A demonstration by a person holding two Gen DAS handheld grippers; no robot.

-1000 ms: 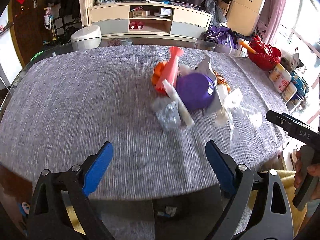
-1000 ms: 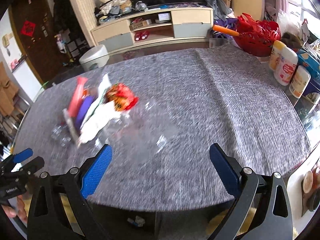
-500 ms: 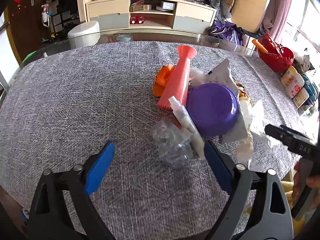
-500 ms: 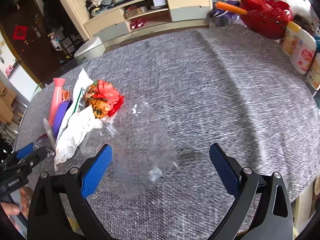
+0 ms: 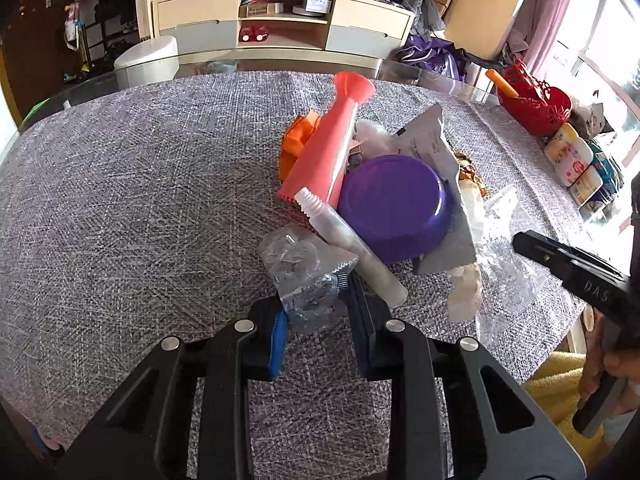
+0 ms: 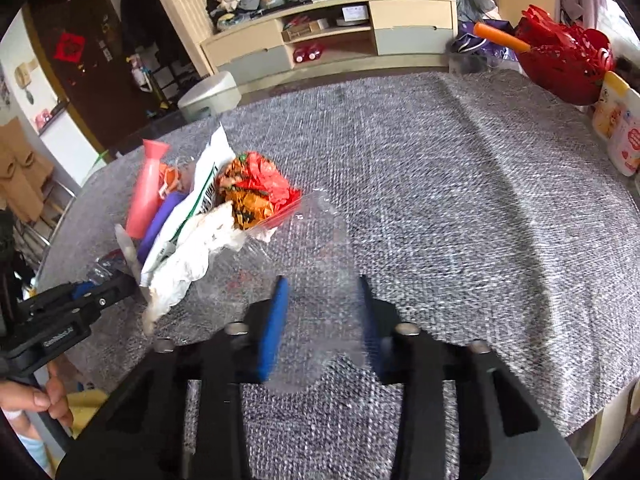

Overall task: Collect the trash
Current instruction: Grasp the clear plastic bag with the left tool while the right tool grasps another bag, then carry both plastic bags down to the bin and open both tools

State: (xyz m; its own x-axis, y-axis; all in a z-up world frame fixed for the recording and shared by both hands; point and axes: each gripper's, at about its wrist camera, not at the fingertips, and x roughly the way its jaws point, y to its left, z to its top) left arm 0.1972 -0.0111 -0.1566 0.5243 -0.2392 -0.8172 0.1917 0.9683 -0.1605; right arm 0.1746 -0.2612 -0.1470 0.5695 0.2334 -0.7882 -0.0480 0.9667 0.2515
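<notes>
Crumpled clear wrapper: light, crackly, slippery; your left gripper pinches its near edge. Clear plastic film: flimsy; your right gripper closes around it.

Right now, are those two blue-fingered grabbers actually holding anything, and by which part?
Yes. The left gripper pinches the crumpled clear plastic wrapper by its near end. The right gripper squeezes the transparent plastic bag at its near edge.
</notes>
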